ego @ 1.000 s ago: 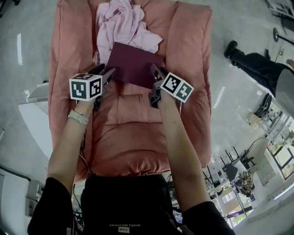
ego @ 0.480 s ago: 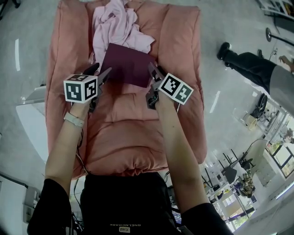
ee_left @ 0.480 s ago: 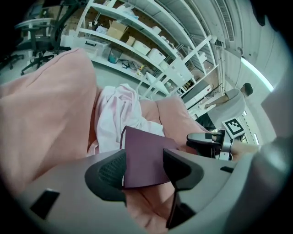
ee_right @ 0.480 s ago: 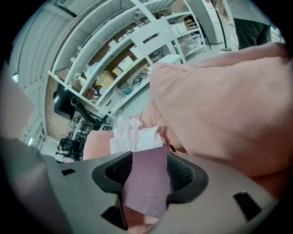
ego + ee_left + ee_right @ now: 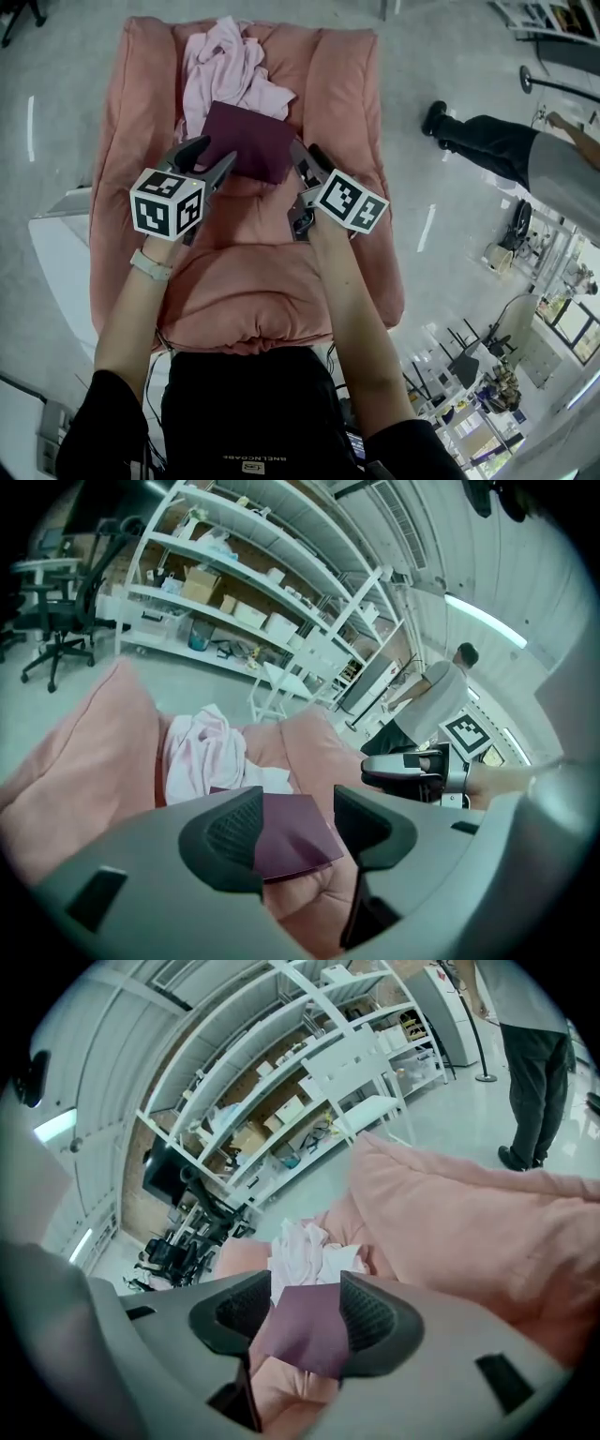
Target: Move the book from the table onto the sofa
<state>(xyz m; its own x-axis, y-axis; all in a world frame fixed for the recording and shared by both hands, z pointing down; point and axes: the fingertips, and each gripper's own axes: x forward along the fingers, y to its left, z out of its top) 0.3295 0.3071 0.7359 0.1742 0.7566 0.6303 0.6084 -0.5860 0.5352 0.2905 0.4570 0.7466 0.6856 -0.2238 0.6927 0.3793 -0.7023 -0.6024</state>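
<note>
The dark maroon book (image 5: 246, 142) lies flat on the pink sofa (image 5: 262, 272), just below a crumpled pale pink cloth (image 5: 225, 70). My left gripper (image 5: 208, 155) hovers above the book's left edge, open; its jaws have just been opening and nothing is between them. Above the book's right edge my right gripper (image 5: 307, 152) is also open and empty. In the left gripper view the book (image 5: 291, 841) shows far beyond the jaws of the left gripper (image 5: 298, 822), with the right gripper (image 5: 412, 766) alongside. The right gripper view looks past the right gripper (image 5: 305, 1316) down at the book (image 5: 305, 1340).
A white table (image 5: 56, 244) stands to the sofa's left. A person in dark trousers (image 5: 506, 150) stands on the floor at the right. Shelving with boxes (image 5: 234, 602) and office chairs (image 5: 56, 639) line the room behind the sofa.
Both grippers have lifted up and back from the book, which stays lying on the sofa. The left jaws stand a little wider than before.
</note>
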